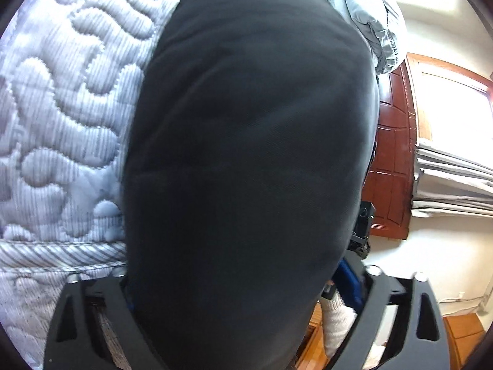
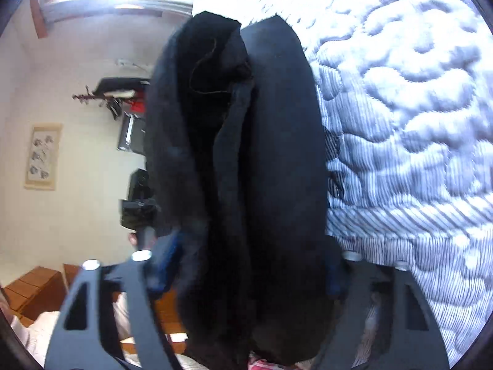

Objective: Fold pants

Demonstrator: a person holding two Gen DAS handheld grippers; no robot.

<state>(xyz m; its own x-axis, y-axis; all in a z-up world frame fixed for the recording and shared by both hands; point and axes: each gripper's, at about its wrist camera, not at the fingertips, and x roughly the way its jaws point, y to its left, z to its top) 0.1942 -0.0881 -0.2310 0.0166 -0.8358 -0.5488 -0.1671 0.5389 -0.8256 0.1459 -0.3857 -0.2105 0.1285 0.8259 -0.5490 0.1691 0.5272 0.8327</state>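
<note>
Black pants (image 1: pixel 246 160) are hanging between the two grippers at the near edge of a quilted mattress (image 1: pixel 61 98), the far part of the cloth lying over the mattress top. In the left wrist view the dark fabric is filling the whole gap of the left gripper (image 1: pixel 243 280) and hiding the fingertips, so I cannot tell whether its jaws are pressing the cloth or standing loose around it. In the right wrist view the pants are bunching into two thick folds that are running down between the blue-padded fingers (image 2: pixel 168 262) of the right gripper (image 2: pixel 249 265); both sides are touching the cloth, so it is gripping the pants. A folded grey blanket (image 1: pixel 366 15) is sitting far right on the mattress, near a wooden headboard (image 1: pixel 391 160).
</note>
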